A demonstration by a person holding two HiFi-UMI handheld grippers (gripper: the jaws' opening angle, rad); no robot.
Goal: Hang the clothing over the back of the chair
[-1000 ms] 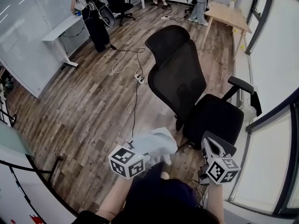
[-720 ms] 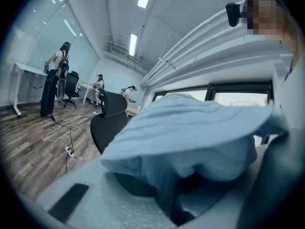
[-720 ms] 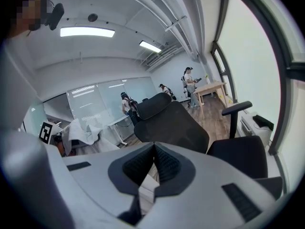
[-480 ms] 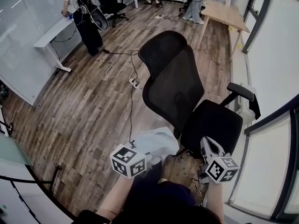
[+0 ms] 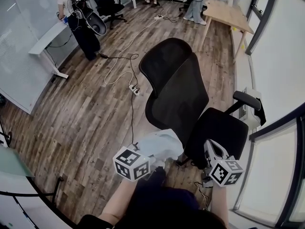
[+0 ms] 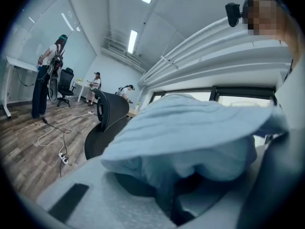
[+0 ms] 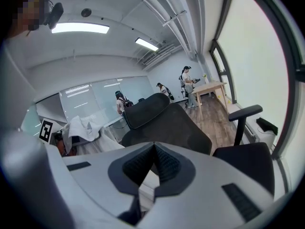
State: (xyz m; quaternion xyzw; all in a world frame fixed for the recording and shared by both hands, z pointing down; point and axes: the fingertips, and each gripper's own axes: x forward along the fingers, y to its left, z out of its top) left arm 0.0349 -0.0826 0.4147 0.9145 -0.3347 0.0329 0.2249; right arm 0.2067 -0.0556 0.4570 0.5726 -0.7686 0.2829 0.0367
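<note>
- The left gripper (image 5: 145, 160) is shut tight on the light blue clothing (image 5: 162, 144). The clothing is bunched up close in front of the person.
- The right gripper (image 5: 215, 151) is shut too, with nothing in it.
- The black chair (image 5: 177, 87) stands just past them. Its back is bare, so nothing hangs there yet.
- I think what is left is to lift the clothing, lay it over the chair back and let go.
- Far off, other people (image 5: 76, 18) stand by a desk (image 5: 45, 37).
</note>
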